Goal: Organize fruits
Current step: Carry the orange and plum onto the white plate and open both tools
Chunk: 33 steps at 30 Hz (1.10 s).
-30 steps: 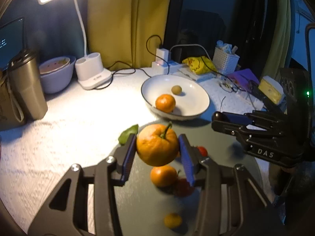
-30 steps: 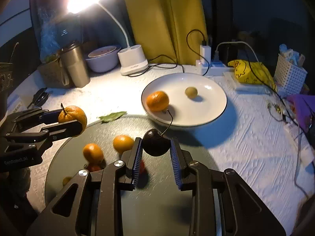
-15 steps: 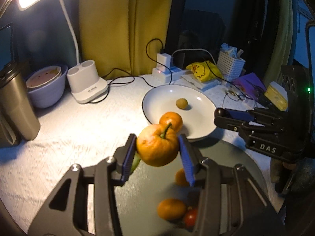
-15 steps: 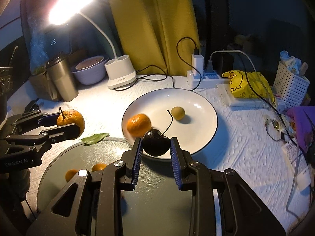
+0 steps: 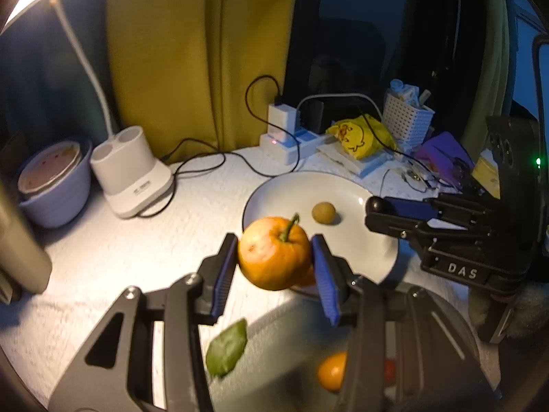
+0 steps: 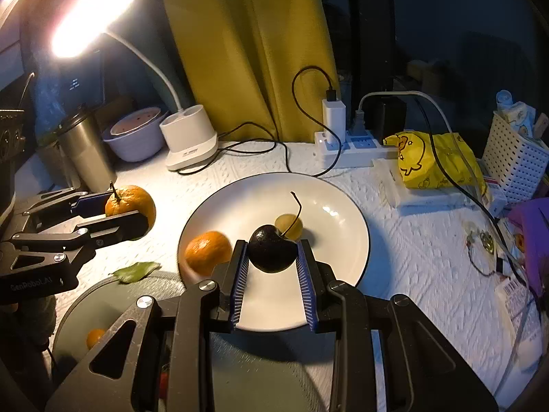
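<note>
Hidden or cut off: the orange on the white plate [image 5: 357, 257] lay mostly behind the held fruit in the left wrist view; fruits on the grey tray [image 6: 103, 305] were partly blocked by the gripper bodies.
Left gripper [image 5: 274, 261]: jaws clamped a stemmed orange [image 5: 274, 257] above the table, beside the plate's left rim.
Leaf [image 6: 135, 271]: one, at the tray's edge.
Plate contents: one orange [image 6: 207, 252], one small yellow-green fruit [image 6: 286, 223].
Right gripper [image 6: 272, 257]: narrow jaws pinched one dark cherry [image 6: 271, 249] over the plate.
</note>
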Available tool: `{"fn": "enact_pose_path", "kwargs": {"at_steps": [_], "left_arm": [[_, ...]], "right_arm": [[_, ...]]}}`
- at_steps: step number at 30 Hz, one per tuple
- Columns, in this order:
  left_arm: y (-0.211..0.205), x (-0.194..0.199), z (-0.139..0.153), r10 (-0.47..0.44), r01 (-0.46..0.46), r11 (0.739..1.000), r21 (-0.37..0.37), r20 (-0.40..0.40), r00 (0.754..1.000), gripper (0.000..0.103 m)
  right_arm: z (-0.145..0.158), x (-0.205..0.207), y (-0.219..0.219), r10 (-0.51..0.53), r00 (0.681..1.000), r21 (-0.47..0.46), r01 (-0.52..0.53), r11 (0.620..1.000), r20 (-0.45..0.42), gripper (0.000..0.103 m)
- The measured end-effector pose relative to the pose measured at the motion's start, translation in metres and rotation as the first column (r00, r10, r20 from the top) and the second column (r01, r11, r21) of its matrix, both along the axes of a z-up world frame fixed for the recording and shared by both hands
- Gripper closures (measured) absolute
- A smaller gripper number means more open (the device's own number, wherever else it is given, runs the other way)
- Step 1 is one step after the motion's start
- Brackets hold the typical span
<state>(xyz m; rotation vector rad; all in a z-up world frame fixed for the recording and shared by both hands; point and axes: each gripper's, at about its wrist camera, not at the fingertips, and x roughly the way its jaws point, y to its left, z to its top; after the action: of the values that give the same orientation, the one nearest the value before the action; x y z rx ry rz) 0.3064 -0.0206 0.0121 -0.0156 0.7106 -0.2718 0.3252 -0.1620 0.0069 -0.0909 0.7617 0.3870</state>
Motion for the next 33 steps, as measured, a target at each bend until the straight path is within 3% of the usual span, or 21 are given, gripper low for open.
{"fn": "enact_pose_path", "kwargs": {"at_steps": [15,24,28,33], "left_arm": [[-0.013,0.056,-0.023,-0.021,0.02,1.0,-0.017,-0.048,0.999,0.058],[-0.005,0.069,-0.036,0.0,-0.009,0.996,-0.083,-0.104,0.995,0.056],[-0.002,0.065,-0.027,-0.001,-0.007,0.995,-0.1,-0.079,0.997,0.039],[-0.001,0.056,-0.013,0.001,-0.006,0.995,-0.104,-0.049,0.999,0.037]], "right_arm": [[-0.024,0.039,-0.003,-0.028,0.999,-0.02,0.027,0.999,-0.022,0.073],[-0.033,0.046,-0.006,-0.054,0.998,-0.031,0.053,0.998,-0.035,0.072],[-0.032,0.049,-0.006,-0.068,0.997,-0.033,0.067,0.997,-0.028,0.054],[-0.025,0.043,-0.008,-0.082,0.997,-0.037,0.081,0.996,-0.011,0.051]]}}
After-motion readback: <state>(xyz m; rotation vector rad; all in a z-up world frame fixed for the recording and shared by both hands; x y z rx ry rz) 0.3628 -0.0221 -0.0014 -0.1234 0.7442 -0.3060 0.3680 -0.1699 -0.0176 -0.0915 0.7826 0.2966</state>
